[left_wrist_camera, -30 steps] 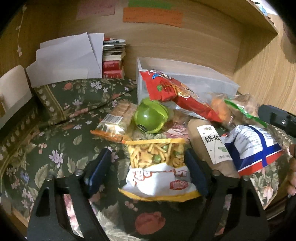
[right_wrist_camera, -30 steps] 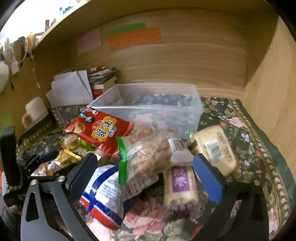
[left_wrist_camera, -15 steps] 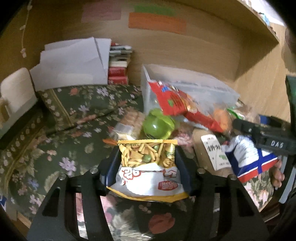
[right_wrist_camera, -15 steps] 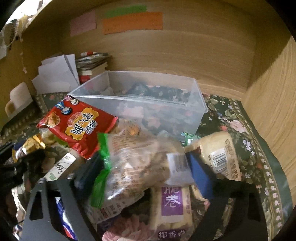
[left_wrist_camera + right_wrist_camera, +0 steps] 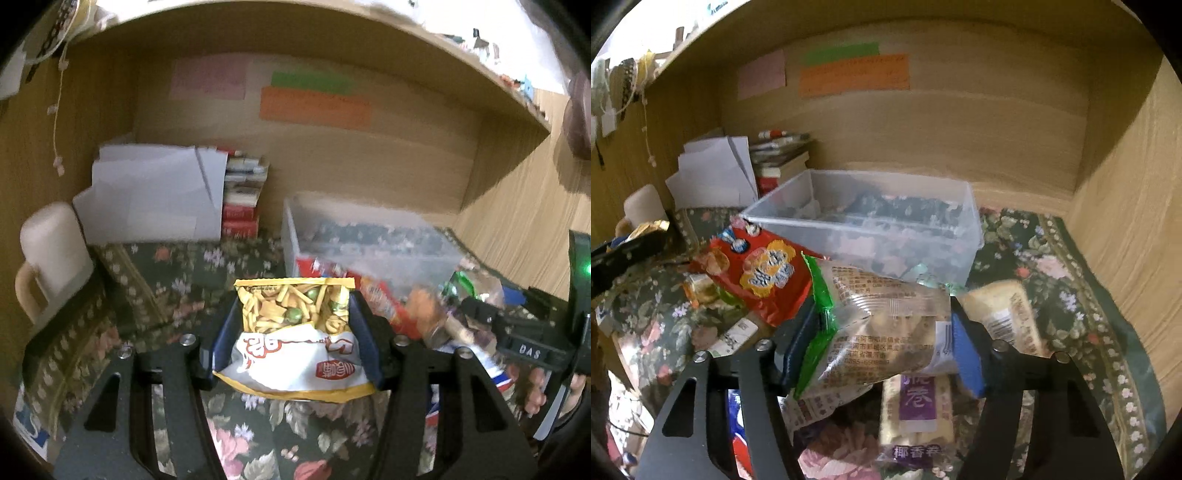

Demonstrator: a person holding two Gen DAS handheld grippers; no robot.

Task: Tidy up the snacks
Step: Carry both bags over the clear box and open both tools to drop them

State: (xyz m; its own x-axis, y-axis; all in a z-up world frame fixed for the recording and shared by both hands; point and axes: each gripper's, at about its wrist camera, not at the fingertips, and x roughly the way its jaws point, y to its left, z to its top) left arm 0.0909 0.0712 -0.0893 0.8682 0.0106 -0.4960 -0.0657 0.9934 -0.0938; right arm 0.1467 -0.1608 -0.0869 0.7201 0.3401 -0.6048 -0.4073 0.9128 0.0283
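My left gripper is shut on a yellow-and-white bag of mixed fries and peas and holds it above the floral cloth. My right gripper is shut on a clear bag with a green edge, lifted over the snack pile. A clear plastic bin stands behind the pile, also in the left wrist view. A red snack bag leans against the bin's front. A purple-label roll pack and a tan bread pack lie below the right gripper.
White papers and stacked books stand at the back left. A cream mug sits at the left. The wooden back wall has coloured notes. A wooden side wall closes the right. The right gripper body shows in the left wrist view.
Both grippers closed on their bags and lifted them. The left one rose with the fries bag, so the green ball and the packs under it left view. The right one raised the clear bag.
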